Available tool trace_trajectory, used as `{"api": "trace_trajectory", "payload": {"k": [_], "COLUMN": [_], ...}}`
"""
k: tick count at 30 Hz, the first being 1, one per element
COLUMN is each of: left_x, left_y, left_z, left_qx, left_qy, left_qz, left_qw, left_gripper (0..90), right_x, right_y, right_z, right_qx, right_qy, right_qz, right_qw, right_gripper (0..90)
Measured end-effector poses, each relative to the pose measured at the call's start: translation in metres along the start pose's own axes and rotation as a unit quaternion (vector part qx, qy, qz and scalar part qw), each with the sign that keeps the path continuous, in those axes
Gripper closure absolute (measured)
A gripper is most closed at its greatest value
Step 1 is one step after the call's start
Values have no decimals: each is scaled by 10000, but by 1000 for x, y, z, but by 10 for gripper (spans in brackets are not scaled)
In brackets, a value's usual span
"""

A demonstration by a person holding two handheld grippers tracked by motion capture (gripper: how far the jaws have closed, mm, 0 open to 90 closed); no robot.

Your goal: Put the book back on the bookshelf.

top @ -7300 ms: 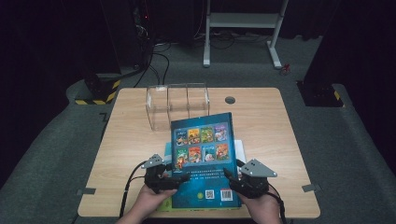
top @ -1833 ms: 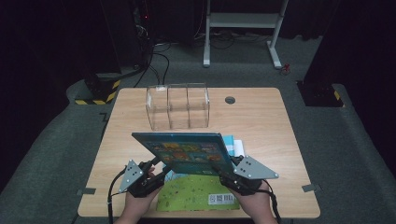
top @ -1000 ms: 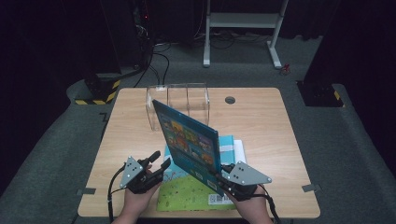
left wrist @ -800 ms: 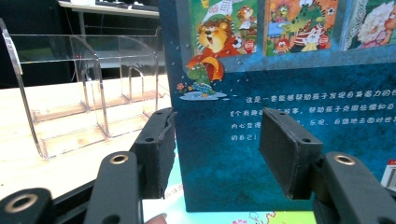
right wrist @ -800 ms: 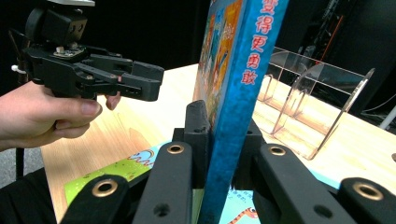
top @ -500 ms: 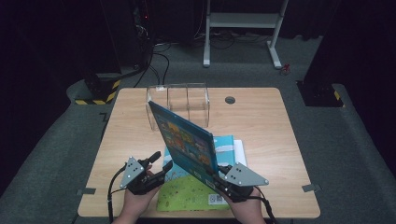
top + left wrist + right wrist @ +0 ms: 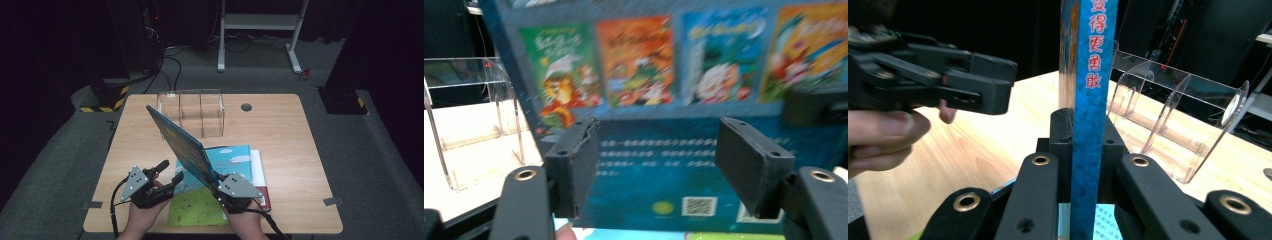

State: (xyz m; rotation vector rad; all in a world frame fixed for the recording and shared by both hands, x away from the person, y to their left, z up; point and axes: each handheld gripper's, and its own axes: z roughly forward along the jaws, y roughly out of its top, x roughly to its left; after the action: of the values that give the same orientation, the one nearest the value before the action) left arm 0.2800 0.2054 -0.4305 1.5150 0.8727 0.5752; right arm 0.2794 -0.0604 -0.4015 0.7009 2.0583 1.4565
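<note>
A: High view: thin blue picture book with cartoon panels on its cover (image 7: pixel 181 144) tilted up on edge near the bench's front edge, top corner leaning toward the far left corner. Clamped at its lower end by the right gripper (image 7: pixel 220 186), jaws narrow on the spine.

B: Right gripper view: same blue spine with red characters (image 7: pixel 1088 125) standing upright between the two black jaws, pinched tight. Left gripper (image 7: pixel 998 90) off to one side, apart from the book.

A: Left gripper view: jaws spread wide, nothing between them (image 7: pixel 656 160); book's back cover (image 7: pixel 684 100) just beyond, not touched.

B: High view again: left gripper (image 7: pixel 167 175) low at the front left, just beside the raised book. Under both, flat on the light wooden bench (image 7: pixel 285 125), a second open book with sky-blue and green pages (image 7: pixel 220 200). Clear plastic divided rack (image 7: pixel 192 112) near the far edge, well apart from the grippers.
</note>
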Motion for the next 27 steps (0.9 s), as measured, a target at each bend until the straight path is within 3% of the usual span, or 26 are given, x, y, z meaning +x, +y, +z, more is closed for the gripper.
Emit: {"api": "trace_trajectory", "payload": {"k": [20, 27], "left_x": [-16, -19], "left_y": [31, 40], "left_z": [-10, -7], "left_qx": [-44, 5], "left_qy": [-148, -155], "left_qz": [-51, -245], "left_qw": [9999, 9996], "left_gripper": [237, 196], "right_x": [23, 24], "right_y": [-1, -3], "right_z": [32, 38], "right_qx": [-69, -63], "right_qy": [-423, -430], "right_qz": [-4, -6], "right_qw": [9991, 9991], "right_gripper": [828, 827]}}
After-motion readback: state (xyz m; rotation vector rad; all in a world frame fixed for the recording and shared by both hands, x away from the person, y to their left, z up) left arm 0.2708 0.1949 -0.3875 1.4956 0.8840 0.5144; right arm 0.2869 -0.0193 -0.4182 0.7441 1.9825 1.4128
